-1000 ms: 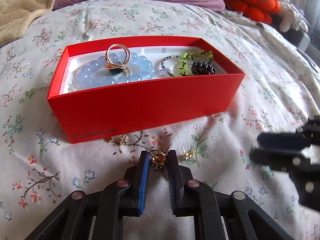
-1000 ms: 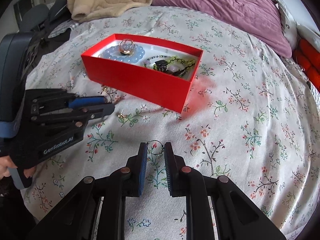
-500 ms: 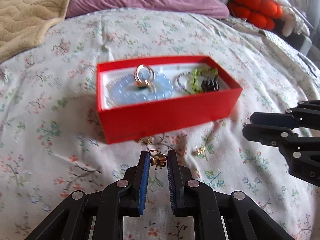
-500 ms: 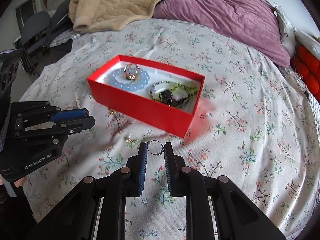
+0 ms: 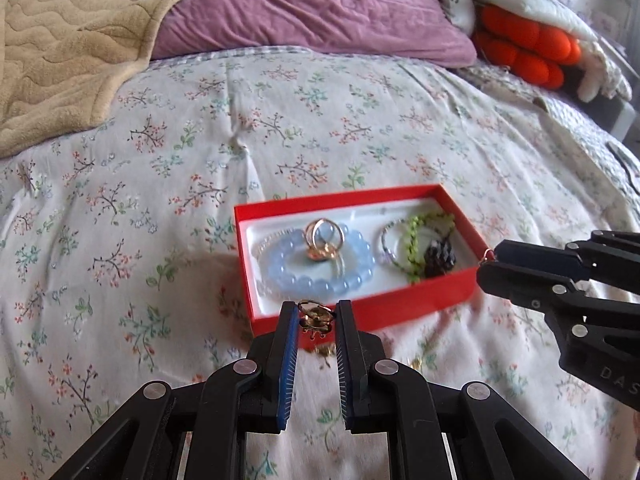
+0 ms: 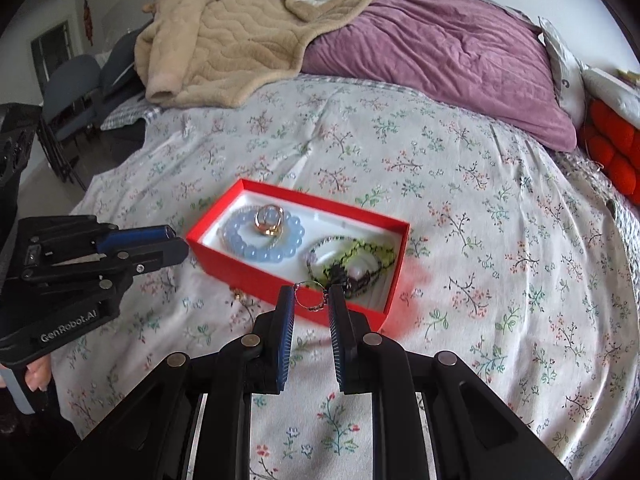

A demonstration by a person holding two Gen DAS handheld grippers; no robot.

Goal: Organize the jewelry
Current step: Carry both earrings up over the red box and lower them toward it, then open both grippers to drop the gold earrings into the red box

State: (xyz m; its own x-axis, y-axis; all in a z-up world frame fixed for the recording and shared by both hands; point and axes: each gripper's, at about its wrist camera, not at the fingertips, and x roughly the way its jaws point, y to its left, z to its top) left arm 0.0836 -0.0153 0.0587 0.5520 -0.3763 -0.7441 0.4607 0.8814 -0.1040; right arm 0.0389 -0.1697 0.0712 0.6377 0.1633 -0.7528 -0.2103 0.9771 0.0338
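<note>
Left gripper [image 5: 316,316] pinched a gold ring [image 5: 315,317]; right gripper [image 6: 311,298] gripped what looked like a thin beaded hoop [image 6: 310,299]. The red box [image 6: 280,284] lay just beyond both.

Both claws are rising away from the bed [image 5: 360,128] compared with a second ago: the red box [image 5: 360,308], earlier large and close in the left wrist view, is now showing smaller and farther below. The left claw [image 5: 316,316] is carrying its gold ring [image 5: 316,317] up above the box's near wall, while the right claw [image 6: 311,298] is lifting its thin hoop [image 6: 310,298] over the box's near corner.
</note>
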